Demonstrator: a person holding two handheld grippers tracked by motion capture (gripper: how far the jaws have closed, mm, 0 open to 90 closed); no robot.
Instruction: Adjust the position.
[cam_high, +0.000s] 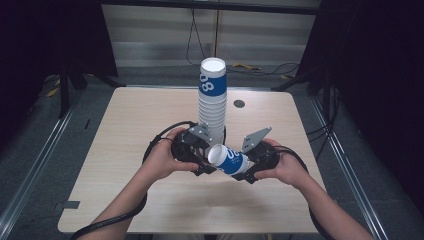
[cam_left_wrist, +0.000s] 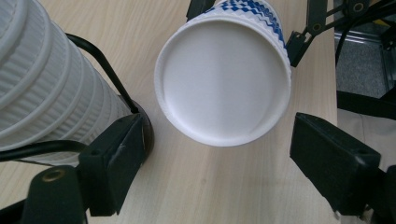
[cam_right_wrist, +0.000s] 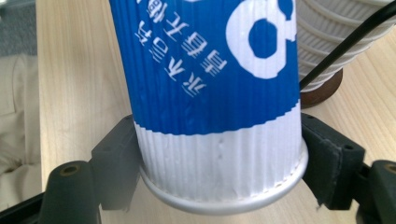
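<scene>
A tall stack of white ribbed paper cups (cam_high: 212, 100) stands upright at the table's middle, its top cup blue and white. One blue-and-white cup (cam_high: 229, 160) lies level just in front of the stack. My right gripper (cam_high: 245, 170) is shut on that cup's white base end (cam_right_wrist: 219, 168), one jaw on each side. The cup's open mouth (cam_left_wrist: 223, 79) faces my left gripper (cam_high: 202, 162). The left gripper (cam_left_wrist: 219, 154) is open, its jaws standing wide of the rim and not touching it. The stack (cam_left_wrist: 42, 79) rises close beside the left jaw.
The stack (cam_right_wrist: 336, 37) stands on a dark round base (cam_right_wrist: 322, 93). The light wooden table (cam_high: 125, 130) has a small dark grommet (cam_high: 239, 104) behind the stack. Its near edge lies just below both forearms. Cables lie on the floor beyond the far edge.
</scene>
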